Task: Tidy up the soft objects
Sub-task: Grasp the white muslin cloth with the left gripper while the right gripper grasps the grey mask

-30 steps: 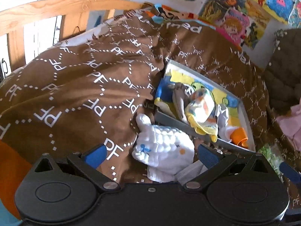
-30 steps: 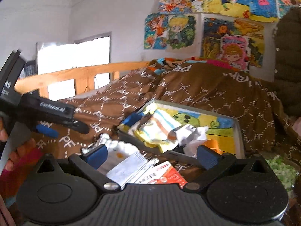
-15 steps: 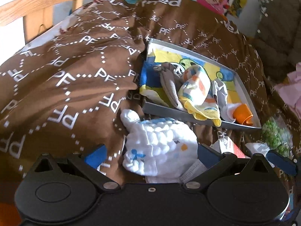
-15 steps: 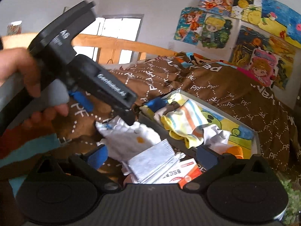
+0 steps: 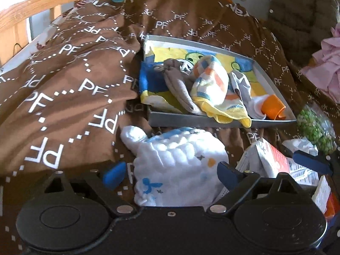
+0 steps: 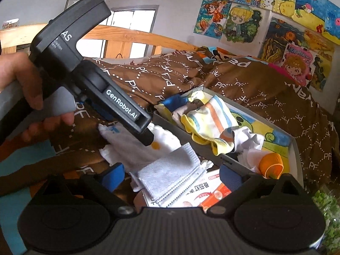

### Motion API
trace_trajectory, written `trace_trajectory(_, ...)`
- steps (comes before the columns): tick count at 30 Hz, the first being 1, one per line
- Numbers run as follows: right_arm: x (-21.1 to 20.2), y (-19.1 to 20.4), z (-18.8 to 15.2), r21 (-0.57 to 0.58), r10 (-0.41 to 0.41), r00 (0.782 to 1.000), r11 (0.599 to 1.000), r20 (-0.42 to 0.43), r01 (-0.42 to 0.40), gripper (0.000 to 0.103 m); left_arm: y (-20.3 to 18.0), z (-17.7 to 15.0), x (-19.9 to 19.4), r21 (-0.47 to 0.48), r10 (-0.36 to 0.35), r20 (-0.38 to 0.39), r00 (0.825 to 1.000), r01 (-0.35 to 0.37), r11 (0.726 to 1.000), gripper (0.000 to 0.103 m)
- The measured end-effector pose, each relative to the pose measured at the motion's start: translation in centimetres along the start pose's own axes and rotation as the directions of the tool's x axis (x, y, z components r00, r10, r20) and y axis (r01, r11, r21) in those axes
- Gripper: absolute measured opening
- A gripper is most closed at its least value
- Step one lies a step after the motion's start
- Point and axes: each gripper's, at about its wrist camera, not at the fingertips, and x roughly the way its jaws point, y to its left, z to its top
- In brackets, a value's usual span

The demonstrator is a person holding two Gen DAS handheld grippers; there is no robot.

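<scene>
One brown quilt [image 5: 70, 78] printed with white letters covers the bed [image 6: 136, 35], whose wooden rail runs behind it, and everything else lies on that quilt. A grey tray [image 5: 212, 122] with a bright cartoon lining sits on the quilt beyond both grippers, and it holds a grey-brown sock [image 5: 176, 82], a yellow-edged striped cloth [image 5: 214, 89] draped over the sock, a small white and grey garment [image 5: 242, 85] and an orange cup [image 5: 273, 106] lying on its side at the tray's near right corner. A white quilted cloth [image 5: 176, 159] with blue and orange marks lies on the quilt just in front of the tray, outside it. The left gripper [image 5: 170, 172] points down at this cloth; its jaws are closing, the cloth lies between the blue pads, and the pads do not yet press on it. Just right of the cloth lie a white face mask [image 6: 170, 174] and, partly under it, a red and white box [image 6: 204, 193]. The right gripper [image 6: 171, 175] hangs over the mask and box with its jaws closing, apart from both. A bag of green peas [image 5: 314, 127] lies to the right of the tray. A hand [image 6: 27, 97] holds the left gripper's handle in the right wrist view.
</scene>
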Motion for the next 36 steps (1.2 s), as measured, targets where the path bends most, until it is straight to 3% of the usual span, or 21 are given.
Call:
trace_trajectory(13,0.4,0.3,0.0,-0.007,0.017,1.000,1.000,-0.011,-0.017,0.081,0.1,0.0,0.0,-0.028,-0.024,-0.007,1.000,0.024,0.999,0.047)
trace_trajectory(20,0.8,-0.2,0.0,0.025,0.024,0.999,0.999,-0.036,-0.023,0.062,0.1,0.5,-0.7,-0.040,-0.055,0.015,0.998,0.055,0.998,0.022)
trace_trajectory(26,0.8,-0.6,-0.1,0.062,0.036,0.998,0.998,-0.048,-0.033,0.054,0.3,0.9,-1.3,-0.069,-0.070,0.036,0.997,0.072,0.995,0.014)
trace_trajectory(36,0.5,-1.8,0.1,0.155,0.032,0.997,0.988,-0.074,-0.020,0.034,0.1,1.4,-2.6,-0.075,-0.079,0.062,0.995,0.083,0.994,0.011)
